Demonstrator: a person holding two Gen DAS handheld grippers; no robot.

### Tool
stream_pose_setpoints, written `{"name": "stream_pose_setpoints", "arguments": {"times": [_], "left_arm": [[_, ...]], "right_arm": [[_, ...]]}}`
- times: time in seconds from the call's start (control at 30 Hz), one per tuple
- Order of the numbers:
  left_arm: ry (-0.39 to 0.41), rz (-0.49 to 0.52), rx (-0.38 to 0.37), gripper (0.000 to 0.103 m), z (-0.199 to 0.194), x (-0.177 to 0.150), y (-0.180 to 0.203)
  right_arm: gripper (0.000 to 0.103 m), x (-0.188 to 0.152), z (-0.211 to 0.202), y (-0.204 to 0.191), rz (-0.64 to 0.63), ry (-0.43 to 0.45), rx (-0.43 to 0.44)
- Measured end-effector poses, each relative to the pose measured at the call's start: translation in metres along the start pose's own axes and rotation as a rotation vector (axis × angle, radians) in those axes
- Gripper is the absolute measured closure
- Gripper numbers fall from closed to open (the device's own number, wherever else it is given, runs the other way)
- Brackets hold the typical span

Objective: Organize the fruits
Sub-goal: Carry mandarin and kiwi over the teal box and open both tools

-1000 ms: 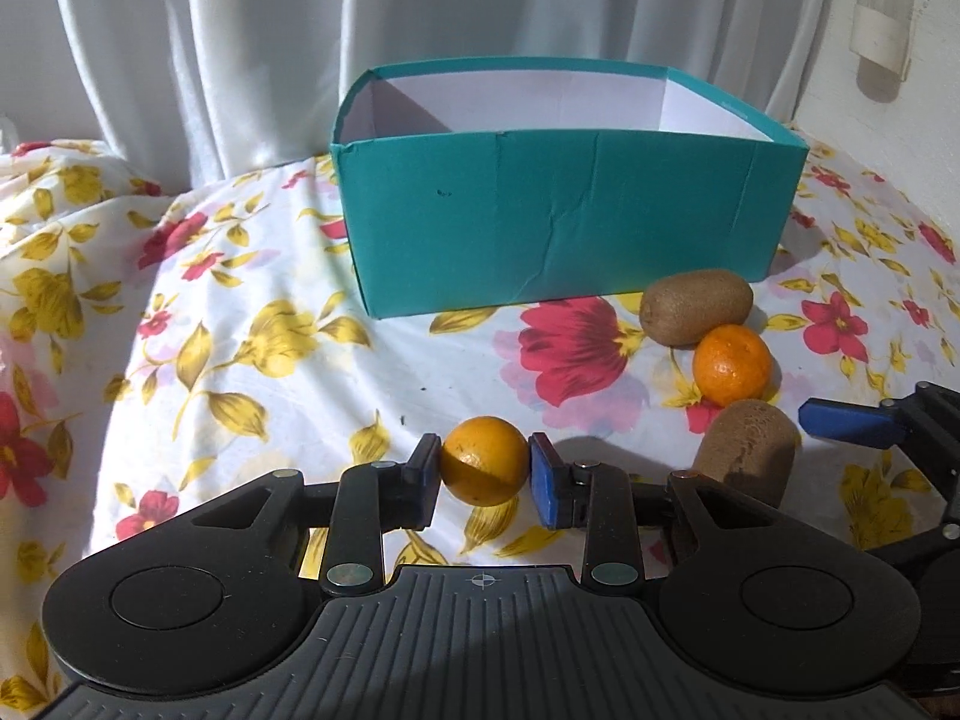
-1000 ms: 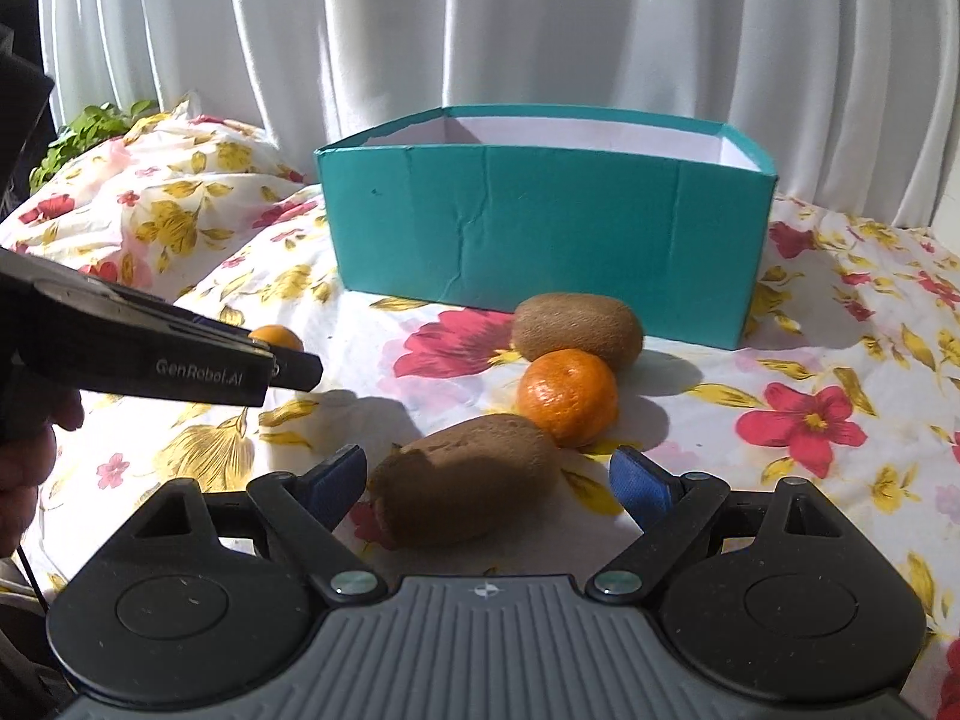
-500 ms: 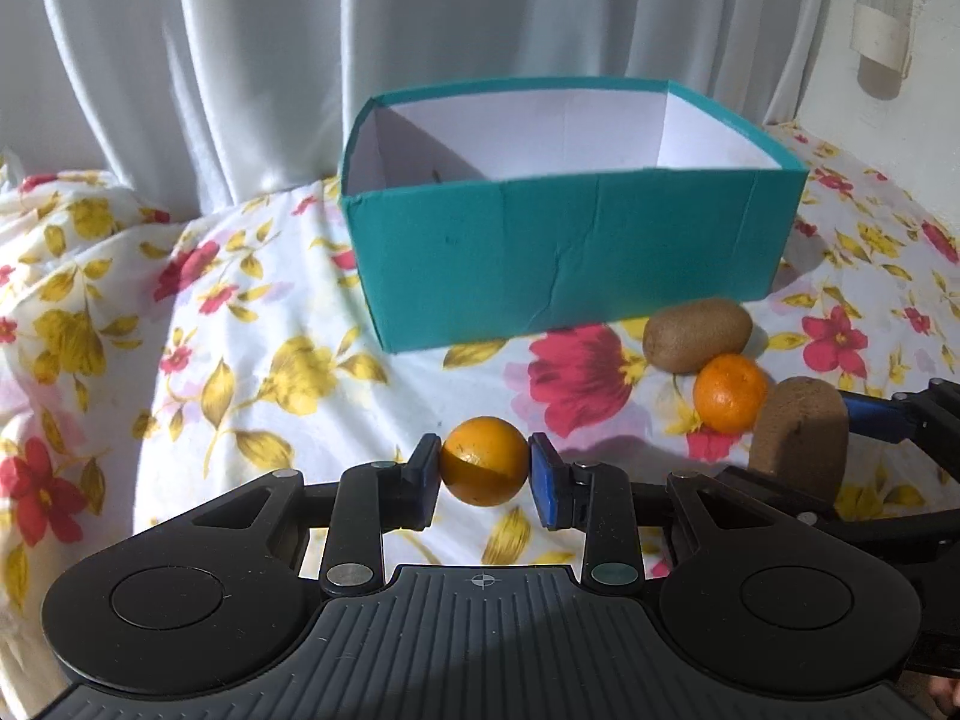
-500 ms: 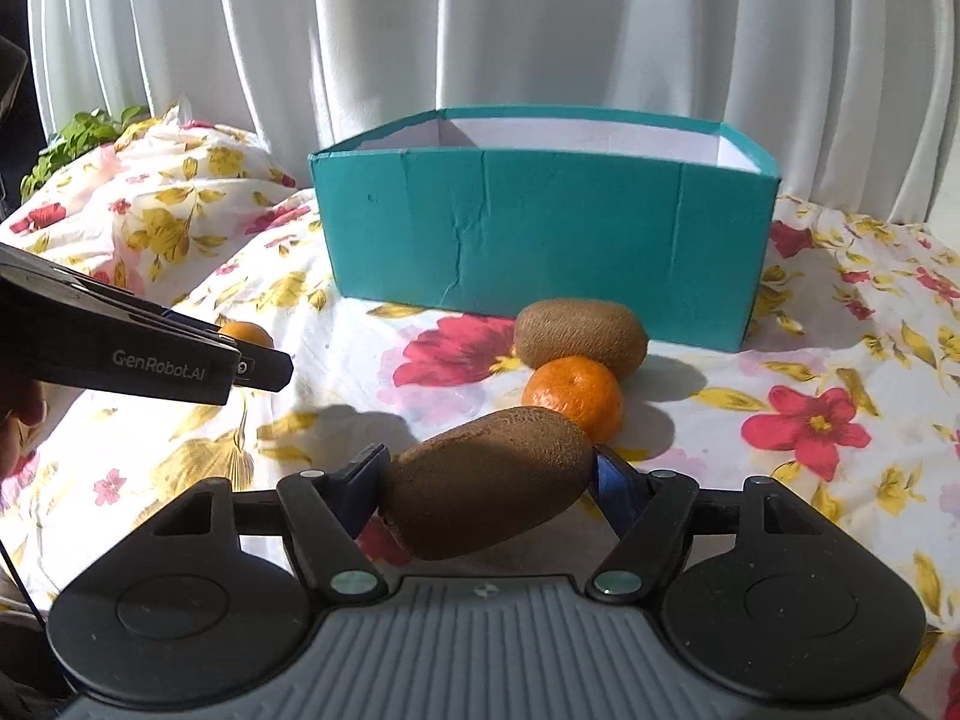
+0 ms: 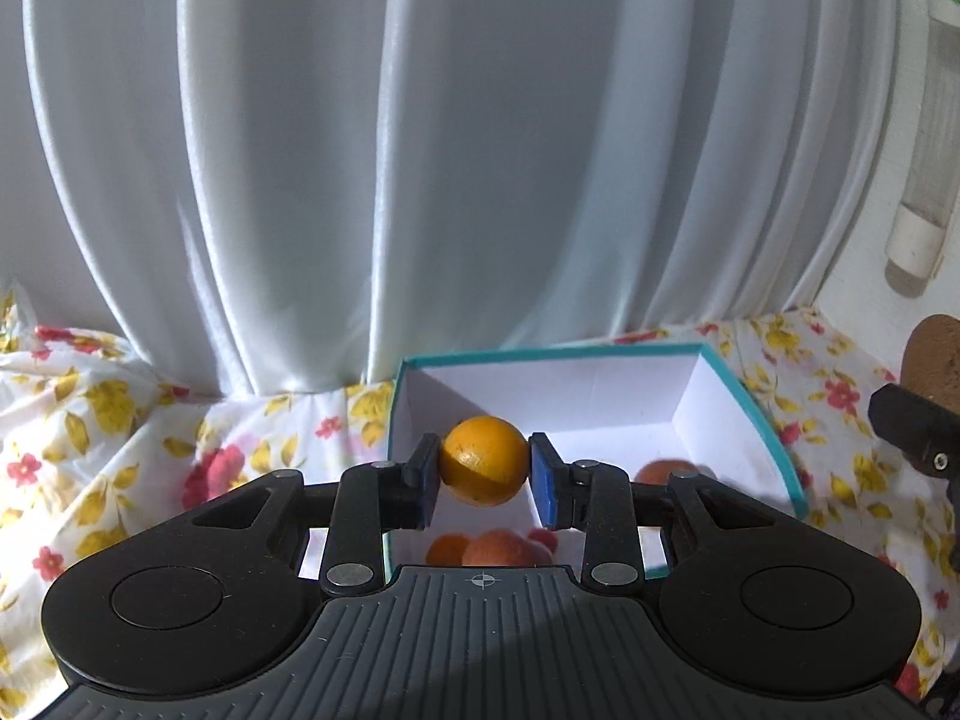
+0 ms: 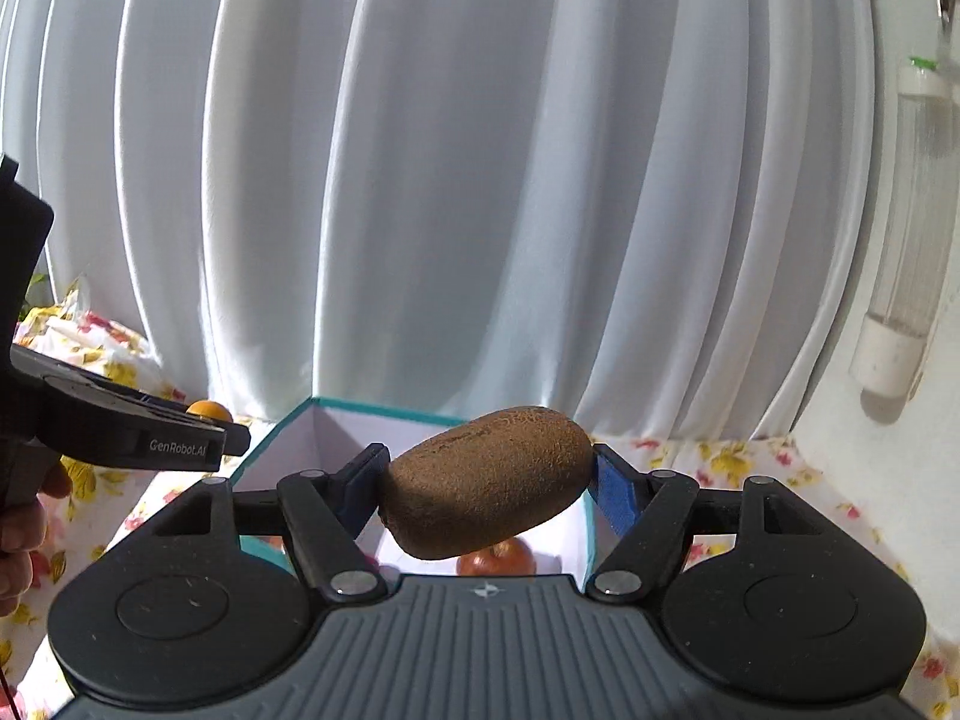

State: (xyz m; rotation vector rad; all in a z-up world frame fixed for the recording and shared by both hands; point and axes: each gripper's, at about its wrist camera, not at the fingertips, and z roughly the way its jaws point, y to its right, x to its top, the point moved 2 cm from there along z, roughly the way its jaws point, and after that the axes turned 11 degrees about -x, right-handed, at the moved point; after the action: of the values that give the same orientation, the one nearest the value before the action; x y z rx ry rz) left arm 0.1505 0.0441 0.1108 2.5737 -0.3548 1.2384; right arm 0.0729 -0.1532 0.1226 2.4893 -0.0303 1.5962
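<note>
My left gripper (image 5: pixel 485 471) is shut on a small orange (image 5: pixel 483 461) and holds it above the near left part of the teal box (image 5: pixel 753 414), whose inside is white. My right gripper (image 6: pixel 489 489) is shut on a brown kiwi (image 6: pixel 489 489) and holds it above the same box (image 6: pixel 270 444). Several reddish and orange fruits (image 5: pixel 498 546) lie on the box floor; one shows in the right wrist view (image 6: pixel 497 558). The left gripper with its orange (image 6: pixel 207 409) shows at the left of the right wrist view. The kiwi (image 5: pixel 933 354) shows at the right edge of the left wrist view.
The box stands on a floral cloth (image 5: pixel 120 420) in front of a white curtain (image 5: pixel 480 150). A white tube fixture (image 5: pixel 927 180) hangs on the wall at the right. A hand (image 6: pixel 24 516) holds the left gripper.
Both grippers have lifted their fruit from the cloth and moved forward over the box. The right gripper closed on the kiwi a second ago.
</note>
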Motion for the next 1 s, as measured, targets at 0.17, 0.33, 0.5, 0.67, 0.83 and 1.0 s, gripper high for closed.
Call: {"name": "stream_pose_setpoints", "arguments": {"times": [0.17,0.33,0.5,0.67,0.83,1.0], "left_arm": [[-0.037,-0.026,0.046,0.068,0.026,-0.004,0.001],[-0.103,-0.037,0.095,0.068,0.052,-0.023,0.001],[-0.124,-0.03,0.126,0.068,0.063,-0.031,0.002],[-0.133,-0.026,0.141,0.068,0.075,-0.033,0.002],[-0.152,-0.015,0.142,0.068,0.085,-0.035,0.004],[-0.169,-0.011,0.131,0.068,0.094,-0.039,0.002]], "right_arm": [[0.031,0.019,0.021,0.006,0.014,0.059,-0.027],[0.031,-0.019,0.057,0.004,0.081,-0.033,0.043],[0.031,-0.043,0.087,0.004,0.088,-0.102,0.056],[0.031,-0.056,0.108,0.0,0.074,-0.13,0.048],[0.031,-0.064,0.12,-0.002,0.059,-0.153,0.053],[0.03,-0.071,0.13,-0.002,0.067,-0.174,0.041]]}}
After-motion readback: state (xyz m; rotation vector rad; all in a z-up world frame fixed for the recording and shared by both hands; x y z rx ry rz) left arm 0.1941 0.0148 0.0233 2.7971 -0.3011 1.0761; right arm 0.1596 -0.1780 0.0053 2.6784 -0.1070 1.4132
